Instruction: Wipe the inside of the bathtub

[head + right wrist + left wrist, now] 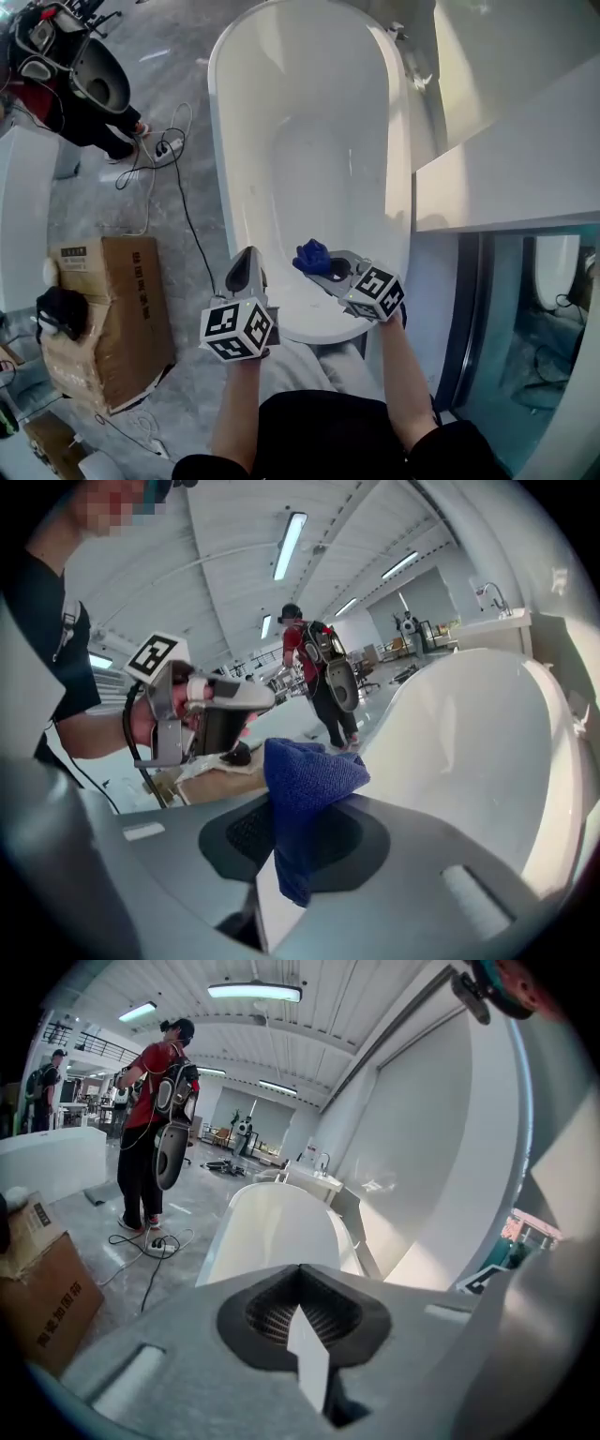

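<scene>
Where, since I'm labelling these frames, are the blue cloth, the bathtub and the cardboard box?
blue cloth (312, 255): head view, its bunched middle.
bathtub (319, 169): head view, bare inner floor.
cardboard box (127, 291): head view, its top face.

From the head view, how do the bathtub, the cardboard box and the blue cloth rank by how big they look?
1. The bathtub, by far the largest.
2. The box, clearly smaller.
3. The cloth, smallest, even though it is probably nearer the camera than the box.
</scene>
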`<state>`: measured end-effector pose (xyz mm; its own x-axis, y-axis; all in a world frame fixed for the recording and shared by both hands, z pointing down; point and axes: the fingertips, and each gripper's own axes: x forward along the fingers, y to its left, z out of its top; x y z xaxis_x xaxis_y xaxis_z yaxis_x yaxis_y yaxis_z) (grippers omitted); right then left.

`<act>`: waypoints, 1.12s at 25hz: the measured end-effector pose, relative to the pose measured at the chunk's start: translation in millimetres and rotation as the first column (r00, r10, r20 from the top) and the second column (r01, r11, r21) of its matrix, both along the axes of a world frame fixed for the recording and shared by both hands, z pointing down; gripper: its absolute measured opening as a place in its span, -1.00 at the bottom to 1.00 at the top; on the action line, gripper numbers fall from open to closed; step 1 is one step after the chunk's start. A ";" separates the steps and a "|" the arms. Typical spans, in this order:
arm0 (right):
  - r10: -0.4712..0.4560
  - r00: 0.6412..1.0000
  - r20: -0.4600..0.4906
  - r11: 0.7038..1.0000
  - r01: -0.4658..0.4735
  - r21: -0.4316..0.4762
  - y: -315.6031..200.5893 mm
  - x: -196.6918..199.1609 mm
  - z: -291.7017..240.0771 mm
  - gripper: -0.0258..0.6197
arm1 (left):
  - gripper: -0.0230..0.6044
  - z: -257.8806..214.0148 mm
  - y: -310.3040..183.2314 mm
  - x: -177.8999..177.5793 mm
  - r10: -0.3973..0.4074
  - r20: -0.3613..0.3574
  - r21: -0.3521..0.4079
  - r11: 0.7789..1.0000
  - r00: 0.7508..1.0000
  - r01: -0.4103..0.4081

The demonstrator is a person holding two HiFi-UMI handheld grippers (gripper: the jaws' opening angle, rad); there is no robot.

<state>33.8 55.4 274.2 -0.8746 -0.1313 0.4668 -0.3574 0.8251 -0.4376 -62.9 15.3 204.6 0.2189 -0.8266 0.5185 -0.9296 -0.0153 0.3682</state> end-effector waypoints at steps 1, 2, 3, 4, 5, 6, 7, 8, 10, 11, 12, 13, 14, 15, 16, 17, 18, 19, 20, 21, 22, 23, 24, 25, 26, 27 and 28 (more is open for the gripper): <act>0.023 1.000 0.011 0.999 -0.023 0.024 -8.8 2.2 -13.5 -0.69 | -0.92 -6.7 -1.4 1.9 -0.008 -0.002 0.007 1.000 1.000 0.008; 0.041 0.999 0.014 0.998 -0.042 0.052 -19.4 6.1 -25.5 -0.69 | -0.92 -13.5 -5.9 6.1 -0.016 -0.005 0.017 1.000 1.000 0.016; 0.055 0.998 0.014 0.995 -0.056 0.080 -30.0 10.8 -36.1 -0.69 | -0.92 -20.5 -12.0 12.1 -0.020 -0.007 0.030 0.999 1.000 0.020; 0.066 0.998 0.015 0.992 -0.067 0.105 -38.8 14.9 -46.1 -0.69 | -0.92 -27.6 -17.7 18.5 -0.019 -0.005 0.043 0.999 1.000 0.019; 0.077 0.997 0.021 0.989 -0.079 0.127 -45.1 17.1 -56.7 -0.69 | -0.92 -34.9 -21.4 23.8 -0.014 0.001 0.056 0.998 1.000 0.014; 0.089 0.995 0.032 0.985 -0.093 0.148 -49.4 17.4 -68.3 -0.69 | -0.92 -42.5 -23.0 27.5 -0.008 0.006 0.068 0.998 1.000 0.008; 0.102 0.994 0.044 0.980 -0.108 0.170 -52.6 16.7 -80.7 -0.69 | -0.92 -50.9 -23.4 29.7 -0.002 0.010 0.080 0.997 1.000 0.001; 0.116 0.992 0.053 0.973 -0.124 0.193 -55.4 15.9 -92.9 -0.69 | -0.92 -59.9 -23.1 31.1 0.004 0.012 0.093 0.996 1.000 -0.005; 0.146 0.987 0.066 0.959 -0.158 0.237 -60.2 17.2 -116.5 -0.69 | -0.92 -78.7 -22.6 33.4 0.015 0.016 0.119 0.993 1.000 -0.017; 0.161 0.984 0.077 0.950 -0.176 0.257 -62.7 19.2 -128.7 -0.69 | -0.92 -88.1 -22.7 34.7 0.020 0.020 0.132 0.991 1.000 -0.022; 0.177 0.980 0.091 0.942 -0.195 0.274 -65.6 21.8 -141.4 -0.69 | -0.92 -97.2 -23.2 36.1 0.021 0.024 0.146 0.989 0.999 -0.025; 0.194 0.975 0.107 0.932 -0.217 0.291 -69.5 24.9 -154.8 -0.69 | -0.92 -106.0 -23.9 37.5 0.020 0.027 0.161 0.987 0.999 -0.024; 0.213 0.969 0.124 0.920 -0.242 0.310 -73.7 28.4 -168.4 -0.69 | -0.92 -114.0 -24.6 38.8 0.016 0.027 0.176 0.984 1.000 -0.020; 0.232 0.963 0.137 0.906 -0.266 0.328 -77.1 31.7 -181.1 -0.69 | -0.92 -121.3 -25.0 40.2 0.013 0.027 0.191 0.981 1.000 -0.018; 0.250 0.957 0.149 0.893 -0.287 0.347 -79.4 34.7 -192.8 -0.69 | -0.92 -128.0 -25.3 41.7 0.013 0.028 0.205 0.979 1.000 -0.018; 0.264 0.951 0.159 0.880 -0.305 0.364 -80.6 37.4 -203.8 -0.69 | -0.92 -134.3 -25.7 43.4 0.015 0.032 0.218 0.976 0.999 -0.022; 0.276 0.946 0.170 0.867 -0.322 0.380 -81.1 40.0 -214.8 -0.69 | -0.92 -140.6 -25.9 45.5 0.018 0.036 0.231 0.973 0.999 -0.026; 0.287 0.940 0.184 0.853 -0.338 0.397 -81.5 42.3 -226.7 -0.69 | -0.92 -147.2 -26.0 47.9 0.022 0.041 0.243 0.969 0.999 -0.031; 0.298 0.934 0.198 0.837 -0.355 0.416 -82.1 44.7 -238.9 -0.69 | -0.92 -154.2 -26.2 50.5 0.026 0.045 0.256 0.966 0.999 -0.037; 0.311 0.927 0.209 0.821 -0.372 0.432 -83.1 47.5 -250.4 -0.69 | -0.92 -161.7 -26.9 53.6 0.031 0.049 0.269 0.962 0.998 -0.043; 0.326 0.920 0.216 0.805 -0.390 0.446 -84.4 50.9 -260.4 -0.69 | -0.92 -169.4 -28.1 57.2 0.039 0.053 0.282 0.958 0.998 -0.052; 0.342 0.913 0.221 0.790 -0.407 0.458 -85.8 54.6 -268.7 -0.69 | -0.92 -177.1 -29.9 61.3 0.048 0.057 0.295 0.953 0.997 -0.062; 0.357 0.907 0.223 0.777 -0.421 0.468 -87.2 58.3 -275.7 -0.69 | -0.92 -184.6 -32.0 65.8 0.058 0.060 0.310 0.948 0.997 -0.074; 0.369 0.901 0.227 0.765 -0.433 0.476 -88.2 61.5 -281.6 -0.69 | -0.92 -191.8 -33.7 70.2 0.069 0.064 0.325 0.942 0.996 -0.086; 0.380 0.895 0.235 0.754 -0.447 0.482 -88.6 63.7 -287.0 -0.69 | -0.92 -198.7 -34.8 73.7 0.079 0.070 0.340 0.935 0.994 -0.098; 0.390 0.887 0.248 0.741 -0.463 0.487 -88.7 64.3 -292.7 -0.69 | -0.92 -205.8 -35.8 75.4 0.089 0.080 0.354 0.928 0.993 -0.112; 0.401 0.877 0.265 0.726 -0.481 0.491 -88.9 63.5 -298.8 -0.69 | -0.92 -213.3 -37.0 75.0 0.098 0.092 0.368 0.922 0.991 -0.125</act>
<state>97.3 -33.5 -24.5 -0.7015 -0.7069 0.0910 -0.7122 0.7000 -0.0529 12.1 -21.7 -8.7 0.2950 -0.9352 0.1959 -0.9372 -0.2433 0.2499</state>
